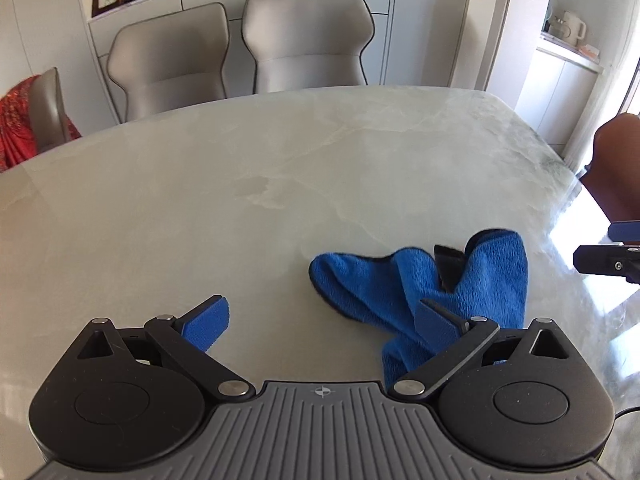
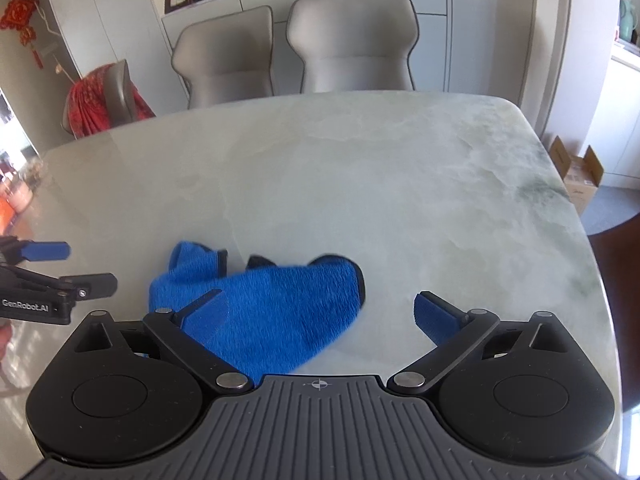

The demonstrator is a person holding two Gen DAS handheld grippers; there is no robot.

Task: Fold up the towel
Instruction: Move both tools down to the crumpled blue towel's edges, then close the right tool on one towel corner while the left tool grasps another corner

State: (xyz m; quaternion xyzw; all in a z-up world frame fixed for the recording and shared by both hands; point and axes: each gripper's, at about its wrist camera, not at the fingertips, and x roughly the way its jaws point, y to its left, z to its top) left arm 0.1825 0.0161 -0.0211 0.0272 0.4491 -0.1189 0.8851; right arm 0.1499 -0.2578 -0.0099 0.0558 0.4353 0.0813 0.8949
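Observation:
A crumpled blue towel (image 1: 424,288) with a dark edge lies on the marble table (image 1: 280,168), to the front right in the left wrist view. My left gripper (image 1: 320,320) is open and empty, its right finger over the towel's near edge. In the right wrist view the towel (image 2: 272,304) lies front left. My right gripper (image 2: 320,312) is open and empty above the table, its left finger over the towel. The left gripper (image 2: 76,268) shows at the left edge there, and the right gripper (image 1: 608,248) shows at the right edge of the left wrist view.
Two beige chairs (image 1: 240,52) stand at the table's far side, with a cabinet behind them. A chair with red cloth (image 2: 104,100) stands at the left. A cardboard box (image 2: 576,176) sits on the floor past the table's right edge.

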